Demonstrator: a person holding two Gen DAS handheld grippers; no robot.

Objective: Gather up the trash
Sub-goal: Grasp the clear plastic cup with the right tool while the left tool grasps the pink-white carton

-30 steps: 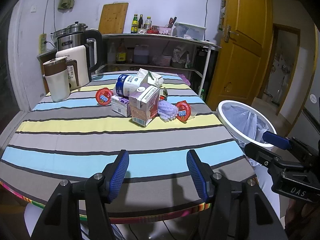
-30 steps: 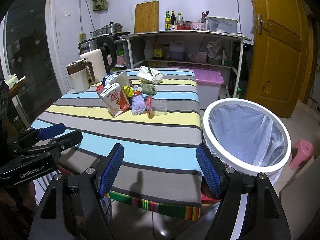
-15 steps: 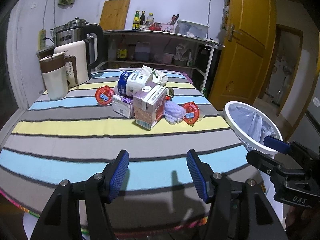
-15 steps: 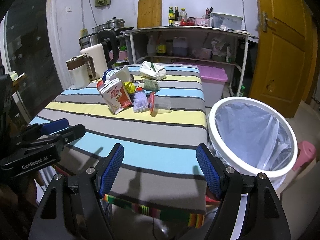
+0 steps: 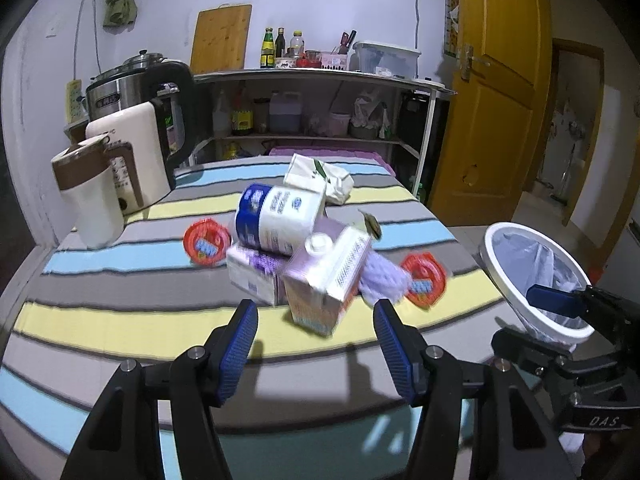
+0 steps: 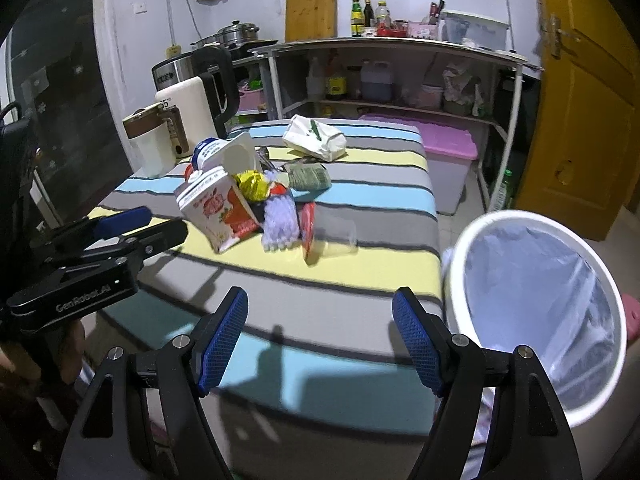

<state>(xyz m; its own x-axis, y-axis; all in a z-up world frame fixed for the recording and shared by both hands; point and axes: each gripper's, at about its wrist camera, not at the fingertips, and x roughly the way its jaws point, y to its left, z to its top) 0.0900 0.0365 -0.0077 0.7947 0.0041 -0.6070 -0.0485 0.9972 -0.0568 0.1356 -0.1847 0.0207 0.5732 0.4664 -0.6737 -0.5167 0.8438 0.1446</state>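
Trash pile: a loose heap sat mid-table on the striped tablecloth (image 5: pixel 120 320), blurred in the left wrist view.
Milk carton (image 5: pixel 328 276): pale purple with a white screw cap, tilted at the front of the heap; from the right wrist view its other face showed red strawberries (image 6: pixel 218 210).
Can (image 5: pixel 276 220): white with a blue band, lying on its side on top of a purple-and-white box (image 5: pixel 256 272).
Red lids: 2 round red foil tops, 1 to the left (image 5: pixel 207 242) and 1 to the right (image 5: pixel 424 280) of the heap.
Other scraps: a lilac bubbly wrapper (image 6: pixel 280 222), a yellow wrapper (image 6: pixel 252 184), a green packet (image 6: pixel 310 176), and a white paper bag (image 6: pixel 314 138) further back.
Trash bin (image 6: pixel 536 300): white rim, pale liner, standing just beside the table's right edge.
Left gripper (image 5: pixel 314 344): blue pads wide apart, holding nothing, hovering over the table near the carton.
Right gripper (image 6: pixel 320 344): also spread wide and empty, over the near table edge.
Writing: "GenRobot.AI" on the left gripper's body, "DAS" on the right gripper's; carton print too blurred to read.
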